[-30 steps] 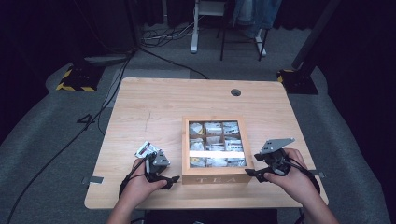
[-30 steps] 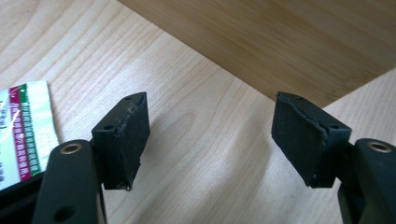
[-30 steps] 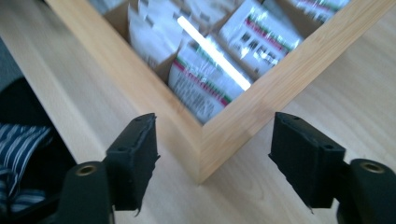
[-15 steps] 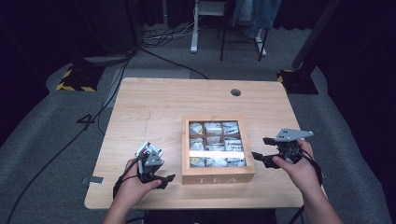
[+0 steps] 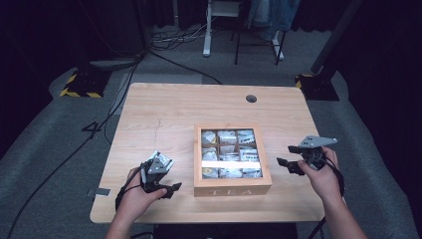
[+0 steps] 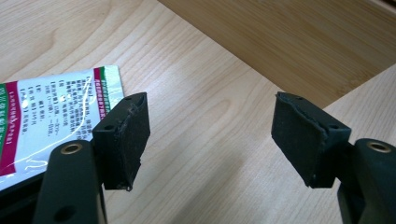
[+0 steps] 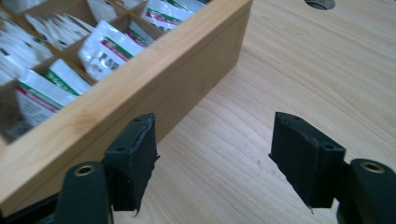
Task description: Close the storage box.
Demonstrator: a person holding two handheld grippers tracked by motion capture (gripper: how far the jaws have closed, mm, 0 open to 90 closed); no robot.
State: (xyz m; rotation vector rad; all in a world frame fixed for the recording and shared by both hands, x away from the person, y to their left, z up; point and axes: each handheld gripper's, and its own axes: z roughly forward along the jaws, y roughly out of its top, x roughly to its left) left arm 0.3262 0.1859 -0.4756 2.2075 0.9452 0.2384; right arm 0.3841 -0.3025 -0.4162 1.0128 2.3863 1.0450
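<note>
Flanking tea box (image 5: 232,183) mid-table | left gripper (image 5: 165,188) spread empty, left of box beside packet (image 6: 51,116) | right gripper (image 5: 287,164) spread empty, right of box | advise: square jaws before closing.

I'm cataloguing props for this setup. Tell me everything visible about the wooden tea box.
The tea box is a light, bamboo-like wooden box, roughly square, with TEA lettered on its near wall. It sits flat on the table, near the front edge. Thin wooden dividers split it into compartments holding white sachets with red and green print. A bright glare band crosses the top, suggesting a clear pane. The left gripper and right gripper flank it, both open, apart from it.
</note>
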